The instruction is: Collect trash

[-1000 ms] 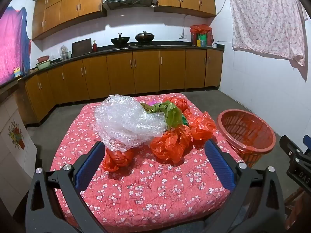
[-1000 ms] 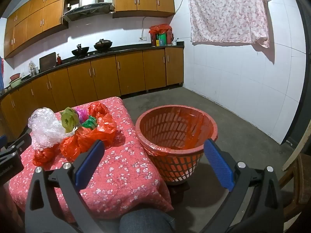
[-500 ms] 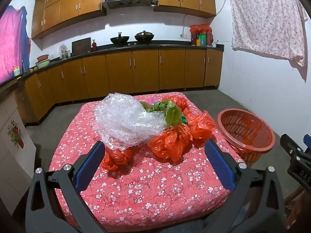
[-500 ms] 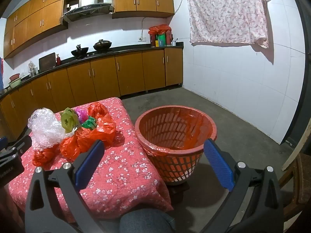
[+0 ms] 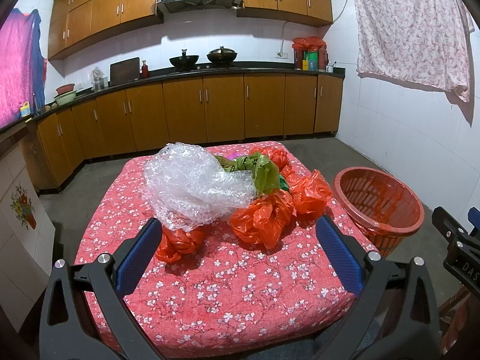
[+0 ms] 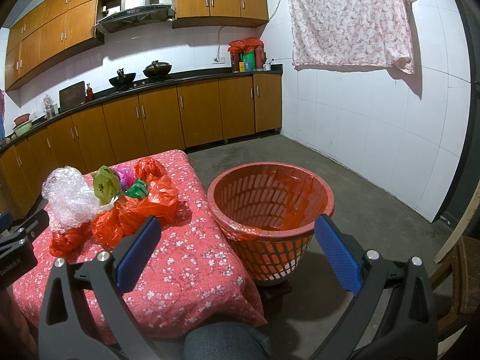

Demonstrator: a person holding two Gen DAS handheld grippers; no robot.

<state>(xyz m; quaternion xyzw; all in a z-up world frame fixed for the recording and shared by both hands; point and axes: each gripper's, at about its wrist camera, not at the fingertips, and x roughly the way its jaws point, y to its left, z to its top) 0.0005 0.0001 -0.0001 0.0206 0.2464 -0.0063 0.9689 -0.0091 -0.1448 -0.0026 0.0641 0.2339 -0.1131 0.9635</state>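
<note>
Hovering with jaws wide and empty, left gripper (image 5: 237,240) faces the trash pile just ahead over the table (image 5: 240,294). Nearest its left finger: a small orange bag (image 5: 180,241) under the bubble wrap (image 5: 195,186); more orange bags (image 5: 264,219) and a green bag (image 5: 264,171) lie beyond. Right gripper (image 6: 237,240), also spread and empty, points at the lined basket (image 6: 270,204) just beside the table, likely placed there for short drops. Nothing collected yet, I judge.
</note>
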